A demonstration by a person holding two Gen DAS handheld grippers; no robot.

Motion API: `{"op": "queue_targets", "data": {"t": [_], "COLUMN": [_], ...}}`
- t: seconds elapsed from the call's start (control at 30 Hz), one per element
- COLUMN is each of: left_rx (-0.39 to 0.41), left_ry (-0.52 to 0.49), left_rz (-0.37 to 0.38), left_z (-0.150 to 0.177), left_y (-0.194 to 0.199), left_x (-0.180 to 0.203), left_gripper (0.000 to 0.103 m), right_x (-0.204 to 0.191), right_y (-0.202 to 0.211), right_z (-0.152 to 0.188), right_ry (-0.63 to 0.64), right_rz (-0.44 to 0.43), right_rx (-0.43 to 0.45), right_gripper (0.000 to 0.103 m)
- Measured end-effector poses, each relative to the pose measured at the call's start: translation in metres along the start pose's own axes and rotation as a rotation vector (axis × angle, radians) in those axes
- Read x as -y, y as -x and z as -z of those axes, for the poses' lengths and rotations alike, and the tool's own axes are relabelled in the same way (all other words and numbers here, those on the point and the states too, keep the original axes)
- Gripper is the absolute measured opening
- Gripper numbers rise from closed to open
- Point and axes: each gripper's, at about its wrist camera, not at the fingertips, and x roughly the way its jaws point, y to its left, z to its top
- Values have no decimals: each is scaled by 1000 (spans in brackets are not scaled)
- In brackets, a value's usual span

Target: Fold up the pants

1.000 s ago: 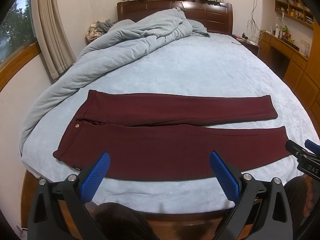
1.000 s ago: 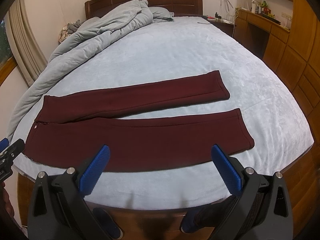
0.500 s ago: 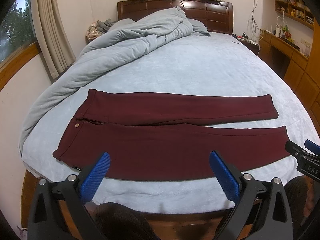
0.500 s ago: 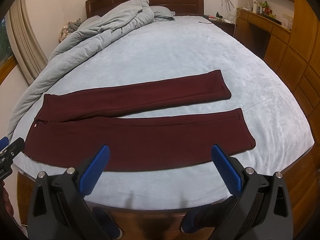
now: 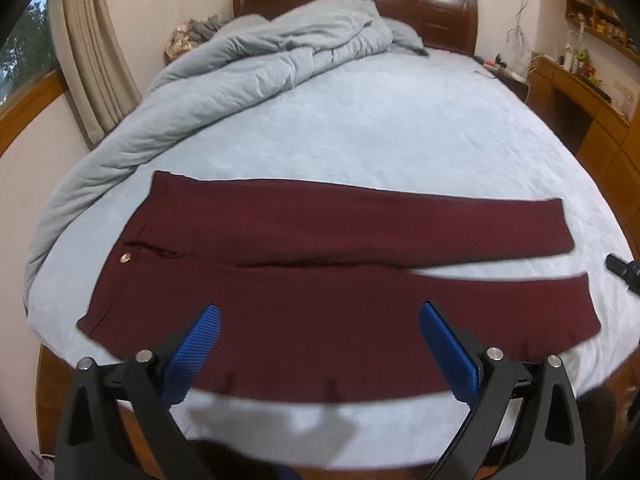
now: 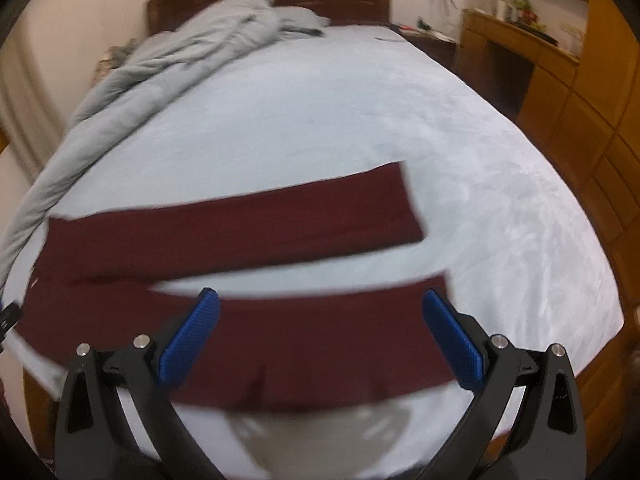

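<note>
Dark red pants (image 5: 304, 264) lie flat across the near part of the bed, waistband to the left with a small metal button (image 5: 125, 258), the two legs running right and split apart at the cuffs. My left gripper (image 5: 320, 340) hovers open above the near leg close to the waist end. In the right wrist view the pants (image 6: 240, 232) appear blurred, and my right gripper (image 6: 320, 328) stands open over the near leg toward its cuff end. Neither gripper holds anything.
The bed (image 5: 380, 128) has a pale blue sheet. A rumpled grey-blue duvet (image 5: 240, 64) is piled along the far left up to the dark wooden headboard (image 5: 432, 4). Wooden desk and cabinets (image 6: 560, 80) stand on the right. Curtains (image 5: 96, 48) hang at left.
Both grippers have moved forward and down toward the bed, so the pants look larger and sit under the fingers. The pants themselves lie as before.
</note>
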Motion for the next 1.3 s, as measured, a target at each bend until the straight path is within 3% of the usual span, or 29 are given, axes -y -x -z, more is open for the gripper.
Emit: {"op": "queue_targets", "data": {"t": [0.13, 0.3, 0.53, 0.67, 0.73, 0.77, 0.8, 0.83, 1.03, 1.17, 1.3], "left_rx": [-54, -141, -148, -259, -269, -271, -270, -273, -304, -343, -391], "left_ry": [32, 9, -140, -216, -233, -242, -256, -267, -397, -483, -578], "left_rz": [91, 233, 399, 384, 401, 403, 404, 417, 530, 639, 698], "left_z": [-42, -83, -118, -109, -117, -122, -124, -128, -138, -141, -142], "left_y": [-52, -123, -162, -205, -213, -215, -222, -225, -247, -259, -268], "left_x": [17, 53, 110, 117, 121, 123, 129, 132, 156, 170, 188], "left_gripper": [99, 99, 99, 99, 99, 99, 99, 99, 99, 99, 99], "right_x": [56, 97, 109, 108, 105, 102, 100, 100, 111, 110, 118], "right_y": [-73, -159, -239, -241, -243, -244, -242, -237, -180, -142, -109], "right_z": [-61, -108, -119, -117, -115, -113, -112, -111, -118, -119, -118], "right_ry": [-52, -42, 43, 70, 110, 130, 161, 177, 213, 293, 325], "right_rz": [-26, -92, -181, -301, -337, -317, -315, -347, -522, -553, -594], "right_rx": [-66, -162, -265, -241, -259, -270, -269, -263, -158, -101, -49], "right_gripper": [100, 100, 100, 94, 51, 44, 31, 23, 21, 21, 21]}}
